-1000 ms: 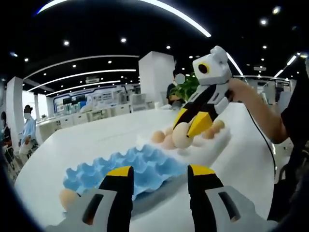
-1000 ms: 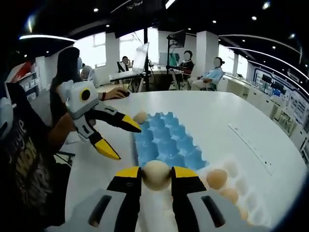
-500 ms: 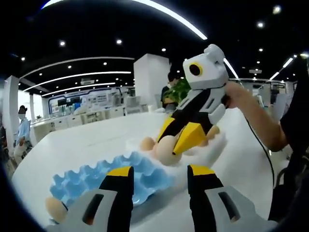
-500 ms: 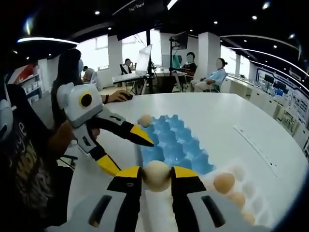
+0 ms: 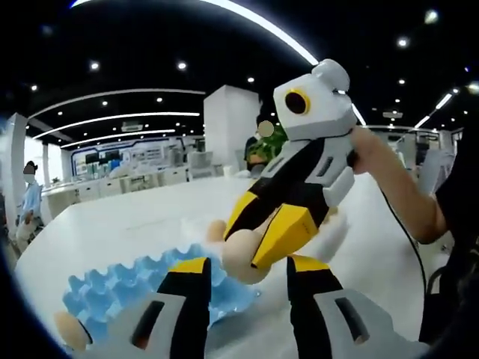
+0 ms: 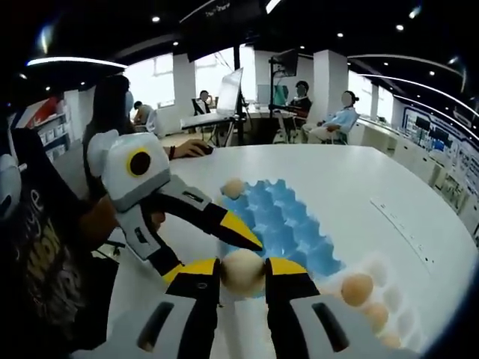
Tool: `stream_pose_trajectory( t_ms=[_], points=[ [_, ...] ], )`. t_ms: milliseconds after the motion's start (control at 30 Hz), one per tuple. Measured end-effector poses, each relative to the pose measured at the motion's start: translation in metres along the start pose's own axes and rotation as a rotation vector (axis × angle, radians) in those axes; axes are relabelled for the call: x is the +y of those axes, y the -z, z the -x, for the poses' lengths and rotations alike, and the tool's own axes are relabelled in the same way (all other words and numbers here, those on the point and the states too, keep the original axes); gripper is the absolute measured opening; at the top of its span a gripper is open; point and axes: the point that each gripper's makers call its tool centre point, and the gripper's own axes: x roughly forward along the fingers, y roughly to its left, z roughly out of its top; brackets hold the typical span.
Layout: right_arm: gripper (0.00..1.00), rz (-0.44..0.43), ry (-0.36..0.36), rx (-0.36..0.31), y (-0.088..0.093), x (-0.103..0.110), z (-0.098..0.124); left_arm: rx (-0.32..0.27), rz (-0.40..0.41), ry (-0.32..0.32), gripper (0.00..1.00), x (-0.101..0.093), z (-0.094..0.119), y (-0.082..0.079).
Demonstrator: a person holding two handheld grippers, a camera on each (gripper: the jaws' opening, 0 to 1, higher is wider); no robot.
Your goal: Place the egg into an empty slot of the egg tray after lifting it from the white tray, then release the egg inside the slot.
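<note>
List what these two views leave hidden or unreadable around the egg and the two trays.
- Left gripper view: the right gripper and its egg cover most of the white tray, so its eggs can't be counted.
- Left gripper view: the left gripper hides the blue egg tray near edge.
- Right gripper view: the white tray is cut off by the rim.
- Right gripper view: the left gripper covers some blue tray slots.

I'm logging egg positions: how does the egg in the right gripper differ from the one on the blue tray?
The held egg is clamped between the right gripper jaws, off any surface; the tray egg rests at the far corner of the blue tray, touched by nothing. The held egg looks pale cream, the tray egg a bit tanner. Both look whole.
</note>
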Motion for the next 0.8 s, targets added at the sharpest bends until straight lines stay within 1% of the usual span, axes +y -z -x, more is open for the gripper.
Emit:
stream_pose_trajectory(
  t_ms=[33,67,100,133,167,200,333,400,467,500,600,733,767,800],
  points=[
    [0.25,0.000,-0.003,0.004,0.0010,0.0008,-0.0004,-0.009,-0.004,0.008,0.32,-0.0014,0.0000,-0.0014],
    [0.25,-0.004,0.000,-0.002,0.0001,-0.0003,-0.0003,0.004,-0.003,0.028,0.31,-0.0051,0.0003,0.0008],
    [0.25,-0.008,-0.004,0.001,0.0008,0.0000,0.0006,0.000,-0.008,0.010,0.29,-0.0031,0.0001,0.0003],
    [0.24,-0.012,-0.010,0.005,0.0017,0.0013,0.0009,0.012,-0.021,-0.003,0.27,-0.0012,0.0009,0.0025],
    [0.25,-0.013,-0.012,0.009,0.0026,0.0020,0.0008,0.011,-0.023,0.005,0.27,-0.0026,0.0012,0.0023],
    [0.24,-0.013,-0.010,0.008,0.0026,0.0017,0.0005,0.008,-0.001,0.003,0.27,-0.0023,0.0017,0.0024],
    [0.24,-0.005,-0.017,0.007,0.0029,0.0032,0.0004,0.008,0.009,0.010,0.26,-0.0037,0.0026,0.0030],
    [0.24,0.046,-0.021,0.002,0.0014,0.0047,0.0012,0.010,0.013,0.012,0.26,-0.0040,0.0028,0.0033],
    [0.24,0.067,-0.011,-0.007,-0.0004,0.0040,0.0020,0.001,0.030,0.012,0.26,-0.0030,0.0031,0.0017],
    [0.24,0.064,-0.009,-0.004,0.0000,0.0034,0.0023,-0.001,0.034,0.015,0.26,-0.0032,0.0036,0.0013],
    [0.25,0.063,-0.007,-0.009,-0.0007,0.0013,0.0031,-0.002,0.029,0.013,0.25,-0.0030,0.0034,0.0004],
    [0.25,0.063,0.002,-0.023,-0.0031,-0.0009,0.0041,-0.005,0.016,0.016,0.20,-0.0016,0.0034,-0.0020],
    [0.24,0.058,0.002,-0.025,-0.0033,-0.0017,0.0042,-0.010,0.017,0.017,0.20,-0.0007,0.0025,-0.0027],
    [0.24,0.058,0.012,-0.022,-0.0027,-0.0040,0.0044,-0.023,0.003,0.015,0.20,0.0028,-0.0033,-0.0013]
  ],
)
